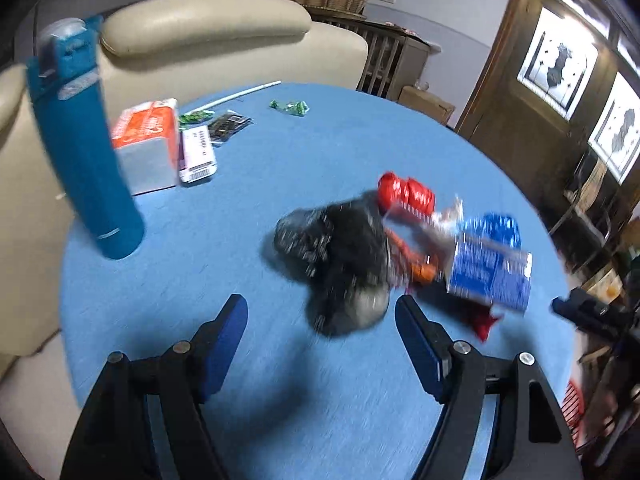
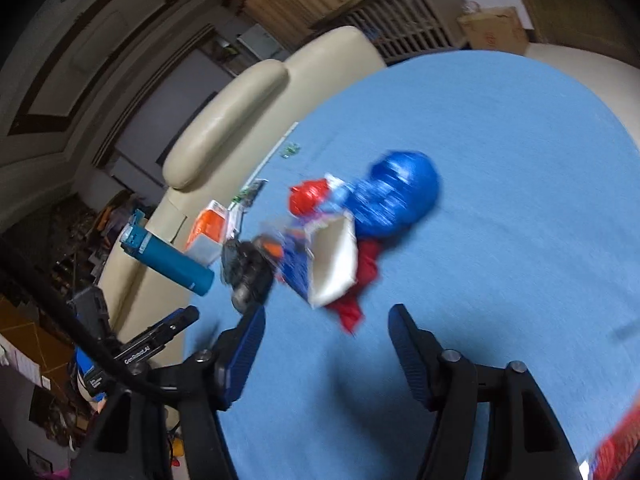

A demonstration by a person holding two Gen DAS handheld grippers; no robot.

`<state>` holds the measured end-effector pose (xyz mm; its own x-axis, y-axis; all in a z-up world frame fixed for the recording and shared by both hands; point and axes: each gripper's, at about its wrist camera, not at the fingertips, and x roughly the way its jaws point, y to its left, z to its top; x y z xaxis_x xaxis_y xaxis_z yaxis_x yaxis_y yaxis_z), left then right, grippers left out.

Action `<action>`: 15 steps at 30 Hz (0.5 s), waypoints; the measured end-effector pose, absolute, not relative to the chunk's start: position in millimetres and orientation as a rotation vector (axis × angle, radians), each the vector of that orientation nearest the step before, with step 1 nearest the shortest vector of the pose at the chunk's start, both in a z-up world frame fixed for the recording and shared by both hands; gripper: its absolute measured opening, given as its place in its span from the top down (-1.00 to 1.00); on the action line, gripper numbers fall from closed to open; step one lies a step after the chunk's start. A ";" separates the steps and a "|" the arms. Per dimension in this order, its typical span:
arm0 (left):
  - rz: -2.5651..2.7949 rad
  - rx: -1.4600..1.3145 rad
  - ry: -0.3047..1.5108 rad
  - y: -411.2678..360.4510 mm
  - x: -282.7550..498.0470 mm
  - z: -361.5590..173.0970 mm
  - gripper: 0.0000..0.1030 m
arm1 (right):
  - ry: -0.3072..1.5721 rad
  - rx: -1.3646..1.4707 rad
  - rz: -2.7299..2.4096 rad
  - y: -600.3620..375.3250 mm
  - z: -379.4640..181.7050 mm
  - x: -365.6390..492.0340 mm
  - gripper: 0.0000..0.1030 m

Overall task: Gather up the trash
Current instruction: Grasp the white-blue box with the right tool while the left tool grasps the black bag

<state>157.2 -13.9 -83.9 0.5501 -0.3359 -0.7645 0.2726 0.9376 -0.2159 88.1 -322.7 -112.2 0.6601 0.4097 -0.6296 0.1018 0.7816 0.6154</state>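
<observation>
The left gripper (image 1: 322, 316) hovered above the blue tablecloth (image 1: 280, 152) with its jaws spread wide and nothing between them. Just ahead of its fingertips lay a crumpled black plastic bag (image 1: 340, 256), blurred in the left wrist view. Touching the bag's right side was a heap of trash: a red wrapper (image 1: 406, 194) at the far end, a blue snack packet (image 1: 490, 268) at the near right, and a scrap of red foil (image 1: 482, 320) beneath it. An orange piece between them could not be identified.

The right gripper (image 2: 326, 326) was likewise open wide and empty, held above the cloth just short of the same heap. From that side the blue snack packet (image 2: 332, 256) showed its white inner lining, with a rounded blue wrapper (image 2: 404, 196) behind it.

A teal bottle (image 1: 80, 140) stood near the table's left edge. Beside it sat an orange and white carton (image 1: 148, 144), with a pink and white packet (image 1: 198, 152) against it. A green wrapper (image 1: 290, 107) lay well apart at the far side. A cream armchair (image 1: 208, 28) stood behind the table.
</observation>
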 end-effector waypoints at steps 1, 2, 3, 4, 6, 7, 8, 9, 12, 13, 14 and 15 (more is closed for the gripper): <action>-0.363 -0.086 0.928 -16.0 164.3 -85.7 -0.49 | 0.846 0.669 0.188 -321.6 -114.1 96.5 -0.37; -0.369 -0.101 0.937 -19.9 174.1 -87.8 -0.49 | 0.846 0.675 0.190 -320.0 -116.5 105.1 -0.37; -0.376 -0.112 0.947 -24.0 182.4 -90.1 -0.49 | 0.847 0.680 0.193 -319.2 -118.5 111.7 -0.37; -0.378 -0.116 0.954 -26.5 188.5 -91.1 -0.49 | 0.849 0.680 0.193 -318.8 -120.3 118.8 -0.37; -0.380 -0.126 0.975 -33.5 202.3 -97.2 -0.49 | 0.852 0.670 0.190 -315.7 -123.3 133.2 -0.37; -0.386 -0.130 0.985 -37.0 207.7 -99.7 -0.49 | 0.856 0.661 0.184 -313.8 -125.3 139.7 -0.37; -0.390 -0.132 0.997 -41.4 214.1 -103.3 -0.49 | 0.864 0.655 0.178 -313.2 -128.0 146.0 -0.37; -0.391 -0.133 1.004 -44.3 216.5 -104.8 -0.49 | 0.876 0.652 0.176 -312.1 -130.5 151.4 -0.37; -0.382 -0.119 1.027 -54.6 225.1 -115.8 -0.49 | 0.896 0.643 0.166 -308.0 -138.8 165.3 -0.37; -0.371 -0.108 1.037 -57.5 227.5 -120.2 -0.49 | 0.902 0.638 0.175 -305.8 -141.2 168.8 -0.37; -0.359 -0.097 1.044 -60.0 229.2 -124.7 -0.49 | 0.904 0.630 0.185 -302.6 -142.4 171.2 -0.36; -0.359 -0.092 1.046 -61.3 229.1 -128.1 -0.48 | 0.903 0.612 0.186 -298.9 -142.8 172.1 -0.19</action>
<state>229.1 -61.3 -128.1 0.4489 -0.3330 -0.8292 0.2465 0.9381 -0.2433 172.1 -298.9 -142.8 0.6163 0.3998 -0.6785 0.0991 0.8153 0.5704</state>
